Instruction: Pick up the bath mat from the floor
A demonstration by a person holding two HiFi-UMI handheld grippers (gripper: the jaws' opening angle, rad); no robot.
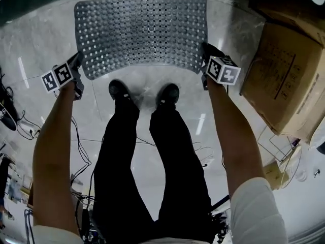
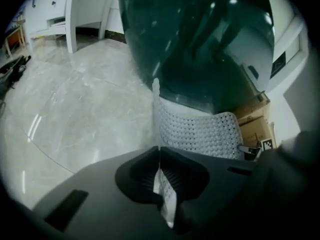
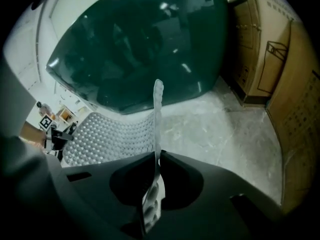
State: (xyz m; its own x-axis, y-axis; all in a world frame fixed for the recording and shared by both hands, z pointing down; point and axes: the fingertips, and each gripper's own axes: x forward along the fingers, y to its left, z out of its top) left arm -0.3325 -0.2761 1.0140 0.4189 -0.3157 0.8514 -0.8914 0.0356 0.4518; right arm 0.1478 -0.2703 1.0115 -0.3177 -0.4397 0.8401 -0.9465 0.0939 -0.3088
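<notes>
A grey bath mat [image 1: 141, 32] with rows of holes and bumps lies on the pale marble floor ahead of the person's shoes. My left gripper [image 1: 77, 60] is shut on the mat's near left corner. My right gripper [image 1: 204, 52] is shut on its near right corner. In the left gripper view the mat's edge [image 2: 161, 179] stands pinched between the dark jaws, with the mat [image 2: 200, 129] curving away behind. The right gripper view shows the thin mat edge [image 3: 158, 134] rising from between the shut jaws, the studded mat [image 3: 105, 134] spreading to the left.
Large cardboard boxes [image 1: 284, 80] stand on the right, close to my right gripper. A dark glass-fronted unit [image 2: 200, 39] rises just behind the mat. Cables [image 1: 23, 128] trail on the floor at the left. White furniture [image 2: 75, 9] stands far left.
</notes>
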